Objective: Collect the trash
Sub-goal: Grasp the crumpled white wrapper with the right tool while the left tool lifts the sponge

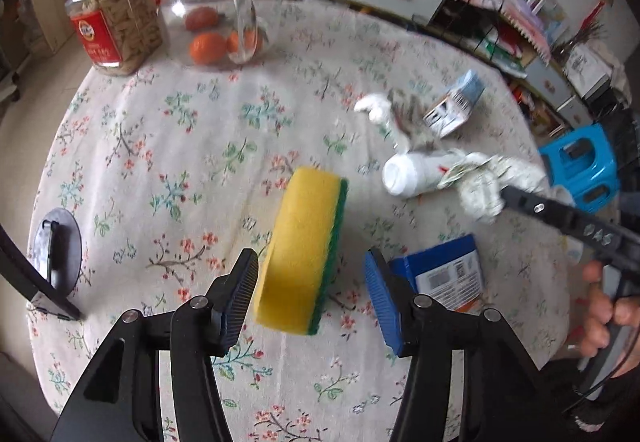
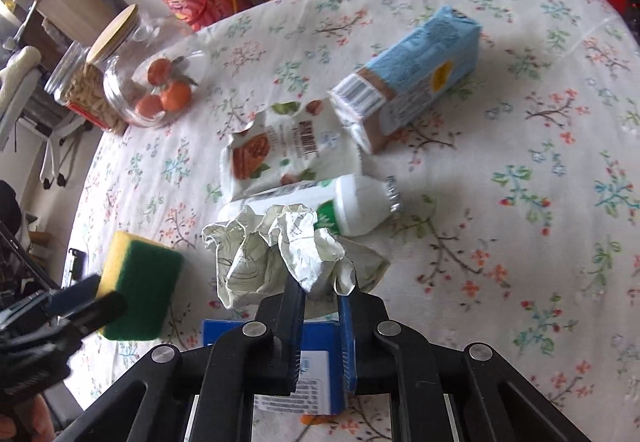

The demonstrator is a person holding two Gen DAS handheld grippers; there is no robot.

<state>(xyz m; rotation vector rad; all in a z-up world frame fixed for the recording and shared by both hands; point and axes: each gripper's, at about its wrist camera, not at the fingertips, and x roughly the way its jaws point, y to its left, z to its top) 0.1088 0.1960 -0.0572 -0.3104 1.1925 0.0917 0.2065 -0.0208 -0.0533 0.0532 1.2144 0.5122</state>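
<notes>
Crumpled white paper [image 2: 280,246], thin and creased, sits near the middle of the flowered worktop [image 2: 520,170], and the right gripper [image 2: 320,288] has its 2 fingers [image 2: 294,298] pinched together on the wad's near fold. I'd judge it almost weightless and springy, so a pinch through a thick bunch of folds should hold better than a loose corner, which could tear or slip out.

Touching the wad on its far side lies a white plastic bottle [image 2: 356,210] on its side, light but round and likely to roll; its body looks like the best place to take it. Beyond that is a torn snack wrapper [image 2: 288,146], limp and slick, and a pale blue carton [image 2: 416,82] toward the far edge, stiff enough to take across its narrow sides. A dark blue box [image 2: 316,370] lies flat near the near edge, under the right gripper.

The left gripper [image 1: 312,282] has its fingers apart around a yellow and green sponge [image 1: 304,246], which stands on edge between them; neither pad looks pressed against it. It is soft and will squash.

At the far left corner stand 2 jars, one with oranges [image 1: 220,2], one with snacks [image 1: 116,18].
</notes>
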